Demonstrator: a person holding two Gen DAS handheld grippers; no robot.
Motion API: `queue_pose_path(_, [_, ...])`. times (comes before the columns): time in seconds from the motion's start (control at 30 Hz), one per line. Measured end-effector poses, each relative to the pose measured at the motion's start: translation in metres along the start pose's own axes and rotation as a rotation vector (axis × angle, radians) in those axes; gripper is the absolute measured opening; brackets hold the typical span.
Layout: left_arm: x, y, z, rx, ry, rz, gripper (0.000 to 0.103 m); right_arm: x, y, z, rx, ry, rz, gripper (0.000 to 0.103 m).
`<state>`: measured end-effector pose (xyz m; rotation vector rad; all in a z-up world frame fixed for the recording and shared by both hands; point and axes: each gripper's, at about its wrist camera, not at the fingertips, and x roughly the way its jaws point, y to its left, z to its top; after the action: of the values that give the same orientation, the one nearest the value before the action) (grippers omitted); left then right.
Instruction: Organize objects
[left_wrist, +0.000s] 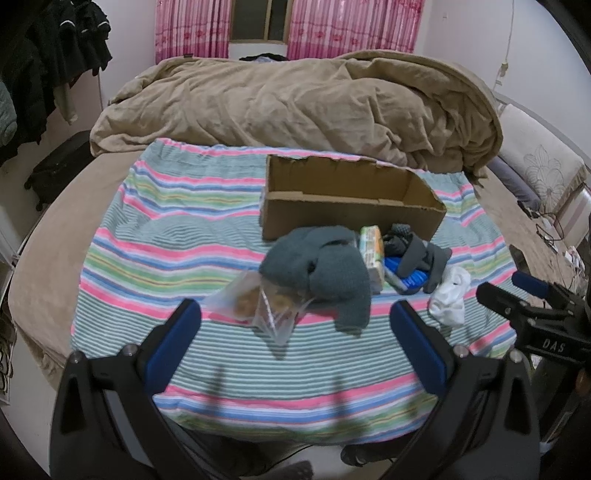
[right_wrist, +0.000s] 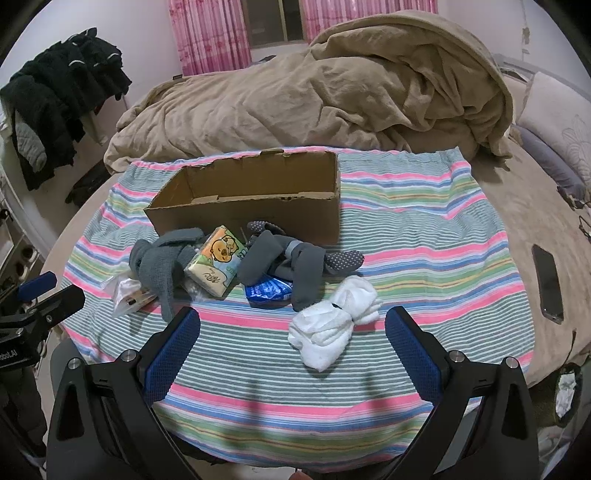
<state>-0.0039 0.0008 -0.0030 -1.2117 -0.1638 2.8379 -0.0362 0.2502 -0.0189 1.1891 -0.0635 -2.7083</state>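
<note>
Hovering wide open and empty, left gripper (left_wrist: 295, 321), right gripper (right_wrist: 291, 328), white socks (right_wrist: 334, 328) (apparently rolled), cardboard box (right_wrist: 255, 214) behind.

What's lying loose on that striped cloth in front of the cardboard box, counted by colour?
Grey: 2, the knit sock bundle and the dotted-sole sock pair
White: 1, the rolled socks
Blue: 1, the packet under the dotted pair
Yellow-green: 1, the tissue pack
Clear: 1, the plastic bag
Total: 6
</note>
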Motion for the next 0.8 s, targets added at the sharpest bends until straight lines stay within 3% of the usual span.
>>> queue_pose_path(0.8, [0.0025, -0.0002, -0.0019, 0.001, 0.009, 0.002, 0.103, 0.0012, -0.0058, 0.0001, 0.016, 0.001, -0.004, 0.102])
